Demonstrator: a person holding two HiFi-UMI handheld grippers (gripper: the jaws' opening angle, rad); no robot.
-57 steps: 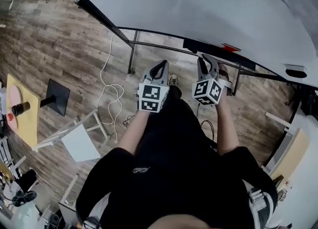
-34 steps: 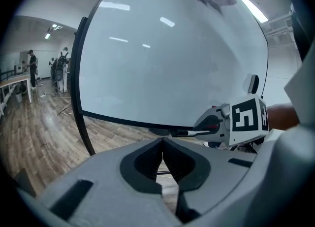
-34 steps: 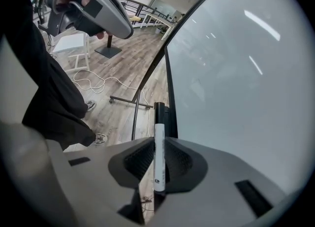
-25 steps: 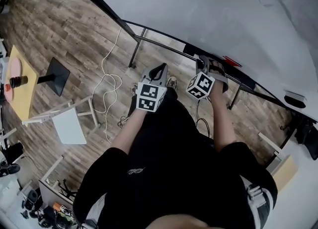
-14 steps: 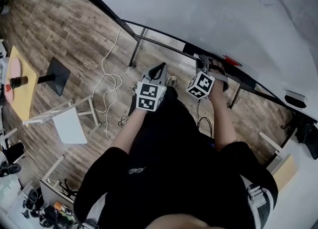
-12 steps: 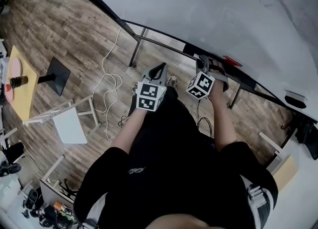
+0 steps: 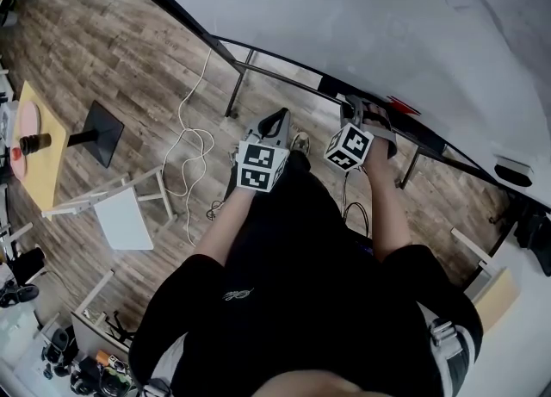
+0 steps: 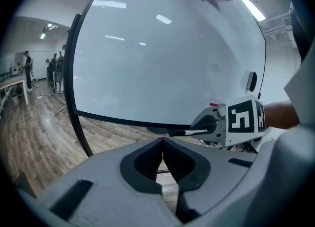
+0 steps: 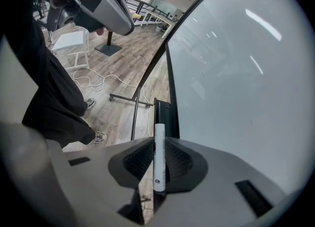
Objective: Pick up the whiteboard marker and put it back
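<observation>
Wood-plank floor [image 7: 112, 51] fills the left of the head view, with a white cable [image 7: 194, 141] looping across it. A big whiteboard [image 7: 362, 16] on a black stand fills the far right, and a black tray [image 7: 426, 135] runs along its bottom edge. A person in black [image 7: 293, 300] stands facing it with both arms out.

At the tray, the right gripper [image 9: 160, 141] has its jaws partly closed, both pads pressing on the marker [image 9: 159, 162]. The marker's white barrel lies along the jaws and sticks out past their tips, toward the whiteboard's lower edge and the tray. Whether its far end touches the tray cannot be told. In the left gripper view the marker pokes out leftward from the right gripper, dark end first.

Just left of the right one, nearer the person, the left gripper [image 8: 162, 138] hangs clear of the whiteboard. Its jaws are closed tip to tip with nothing between them.
</observation>
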